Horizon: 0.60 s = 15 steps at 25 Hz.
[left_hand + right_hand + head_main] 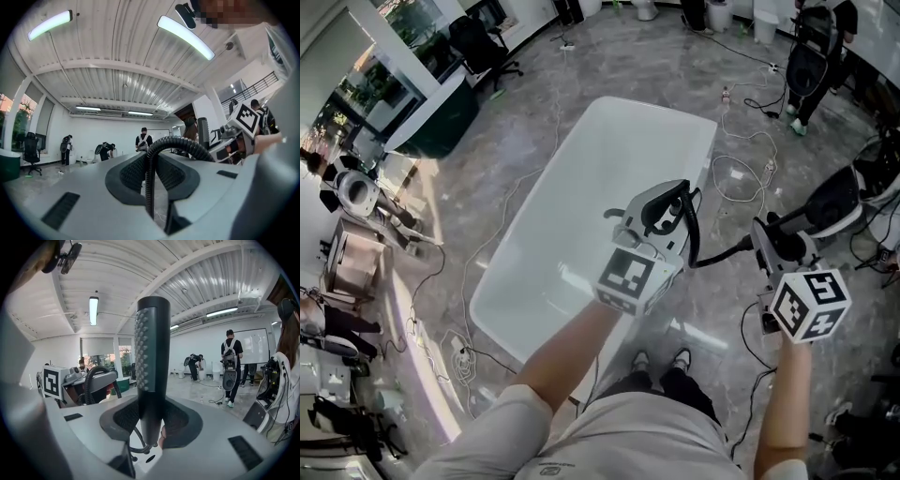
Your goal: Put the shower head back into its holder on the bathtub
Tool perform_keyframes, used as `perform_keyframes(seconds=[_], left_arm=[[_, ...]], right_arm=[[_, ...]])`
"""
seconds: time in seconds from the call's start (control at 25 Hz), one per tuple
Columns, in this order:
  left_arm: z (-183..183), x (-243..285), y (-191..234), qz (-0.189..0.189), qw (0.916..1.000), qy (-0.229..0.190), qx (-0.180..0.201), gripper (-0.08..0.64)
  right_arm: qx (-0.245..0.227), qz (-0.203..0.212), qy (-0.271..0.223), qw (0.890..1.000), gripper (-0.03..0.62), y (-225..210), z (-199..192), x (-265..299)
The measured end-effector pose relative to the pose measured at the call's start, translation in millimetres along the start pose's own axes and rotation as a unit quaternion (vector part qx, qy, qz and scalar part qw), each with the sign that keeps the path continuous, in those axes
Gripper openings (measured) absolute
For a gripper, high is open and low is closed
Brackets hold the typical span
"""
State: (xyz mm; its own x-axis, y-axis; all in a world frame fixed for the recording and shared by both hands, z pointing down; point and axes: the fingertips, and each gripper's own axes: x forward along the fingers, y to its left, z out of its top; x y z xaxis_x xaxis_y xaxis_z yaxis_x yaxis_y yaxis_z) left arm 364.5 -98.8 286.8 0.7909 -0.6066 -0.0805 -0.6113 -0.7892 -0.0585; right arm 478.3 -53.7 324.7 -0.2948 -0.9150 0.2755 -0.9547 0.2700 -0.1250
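The white bathtub (581, 216) stands in front of me on the grey floor. My left gripper (664, 208) hovers over its right rim, shut on the black ribbed hose (149, 187), which arcs from the jaws to the right. To the right of the tub my right gripper (775, 239) is shut on the dark shower head (149, 362), a slim wand that stands upright with its nozzle dots facing left. Below the right gripper (151, 423) shows the white tub rim (152, 451) with a dark hole and a black fitting (136, 449). The left gripper (96, 380) appears there too.
Cables (741, 173) run across the floor right of the tub and at its left. My feet (661, 361) stand at the tub's near end. A toilet (356, 192) and gear sit at the left. Other people (229, 359) work farther off in the room.
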Motion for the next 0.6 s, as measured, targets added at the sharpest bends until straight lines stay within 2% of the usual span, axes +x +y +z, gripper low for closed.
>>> perform_keyframes(seconds=[0.16, 0.28, 0.44, 0.6], left_arm=[[10.6, 13.6, -4.4, -0.011, 0.9989, -0.016, -0.042, 0.061], [17.3, 23.6, -10.4, -0.014, 0.9981, -0.016, -0.057, 0.061], [19.5, 23.8, -11.9, -0.005, 0.9978, 0.011, -0.064, 0.061], [-5.5, 8.0, 2.9, 0.021, 0.9953, 0.037, -0.087, 0.061]], right_arm=[[-0.018, -0.008, -0.007, 1.0, 0.133, 1.0, 11.4, -4.5], [-0.02, -0.01, -0.012, 1.0, 0.133, -5.9, 16.6, -8.5], [-0.015, -0.006, -0.018, 1.0, 0.133, -12.0, 22.3, -10.4], [-0.018, 0.009, -0.011, 1.0, 0.135, -4.3, 12.6, -2.8]])
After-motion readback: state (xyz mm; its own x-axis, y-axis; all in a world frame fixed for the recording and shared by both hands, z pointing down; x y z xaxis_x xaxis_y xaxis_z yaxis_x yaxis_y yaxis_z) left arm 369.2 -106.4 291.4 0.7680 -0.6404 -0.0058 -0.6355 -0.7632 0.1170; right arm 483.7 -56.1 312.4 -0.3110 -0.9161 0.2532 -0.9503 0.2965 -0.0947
